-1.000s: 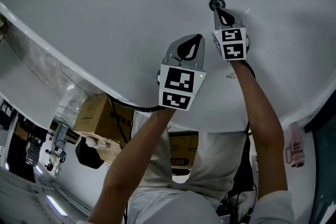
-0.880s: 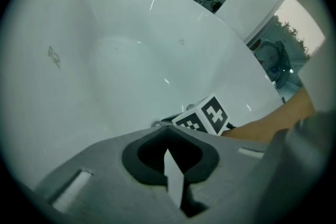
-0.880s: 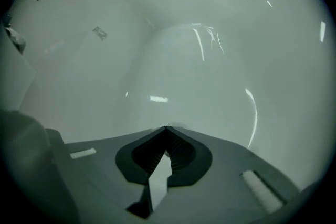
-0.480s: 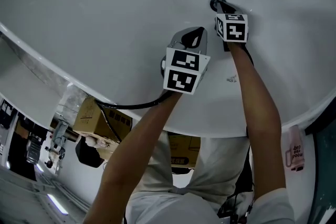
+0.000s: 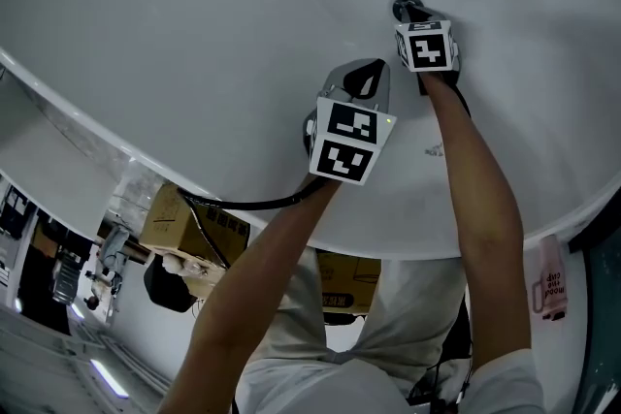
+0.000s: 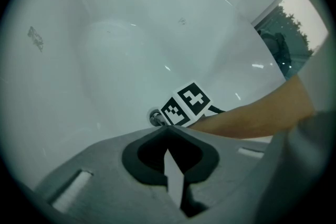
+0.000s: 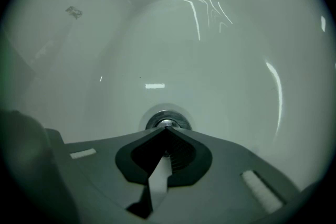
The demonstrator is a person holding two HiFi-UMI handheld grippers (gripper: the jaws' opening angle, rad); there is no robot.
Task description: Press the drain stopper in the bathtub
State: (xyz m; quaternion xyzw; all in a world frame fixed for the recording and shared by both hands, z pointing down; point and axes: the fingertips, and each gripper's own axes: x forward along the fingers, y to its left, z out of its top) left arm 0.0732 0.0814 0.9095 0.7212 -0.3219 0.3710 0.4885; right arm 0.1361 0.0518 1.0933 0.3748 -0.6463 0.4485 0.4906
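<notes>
two grippers hang low in a white tub (image 5: pixel 223 24) as i line up the press. my right gripper (image 7: pixel 167 129) has its jaws drawn together with nothing between them, the joined tips at the near edge of the stopper (image 7: pixel 166 119); i cannot say whether they touch it or sit just above. my left gripper (image 6: pixel 167 131) is also closed tight and empty, held near the right forearm (image 6: pixel 252 113), apart from the drain. the risk, as i judge it: the narrow tips meet the cap off centre, and a push there could skid them off the polished metal onto slick enamel, or tilt the cap so it fails to latch. the left gripper, so close, could also nudge the forearm mid-press. the stopper sits at the lowest part of the tub floor, a small round chrome piece with a bright raised centre inside a darker ring. it looks hard and slippery. the head view shows only a sliver of it past the right gripper.
</notes>
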